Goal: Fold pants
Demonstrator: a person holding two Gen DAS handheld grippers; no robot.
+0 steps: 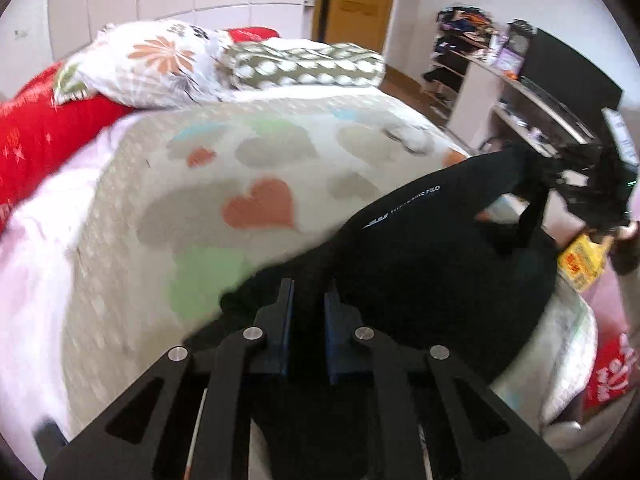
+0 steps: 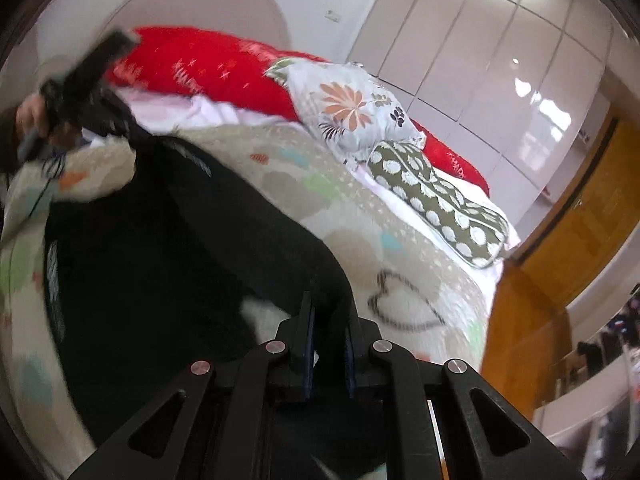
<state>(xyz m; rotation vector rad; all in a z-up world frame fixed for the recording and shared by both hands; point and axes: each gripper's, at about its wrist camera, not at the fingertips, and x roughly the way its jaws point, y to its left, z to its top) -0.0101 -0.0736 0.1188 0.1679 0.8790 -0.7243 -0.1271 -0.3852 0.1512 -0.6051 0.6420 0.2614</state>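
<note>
Black pants with small white lettering hang stretched above a heart-print blanket on a bed. My left gripper is shut on one edge of the dark cloth, which fills the narrow gap between its blue pads. At the far right the cloth rises to my right gripper, held by a hand. In the right wrist view the right gripper is shut on a fold of the pants. The fabric runs up and left to the left gripper. The lower part of the pants is hidden behind the fingers.
A floral pillow, a green dotted pillow and red bedding lie at the head of the bed. White wardrobes and a wooden door stand beyond. Cluttered shelves line the right side.
</note>
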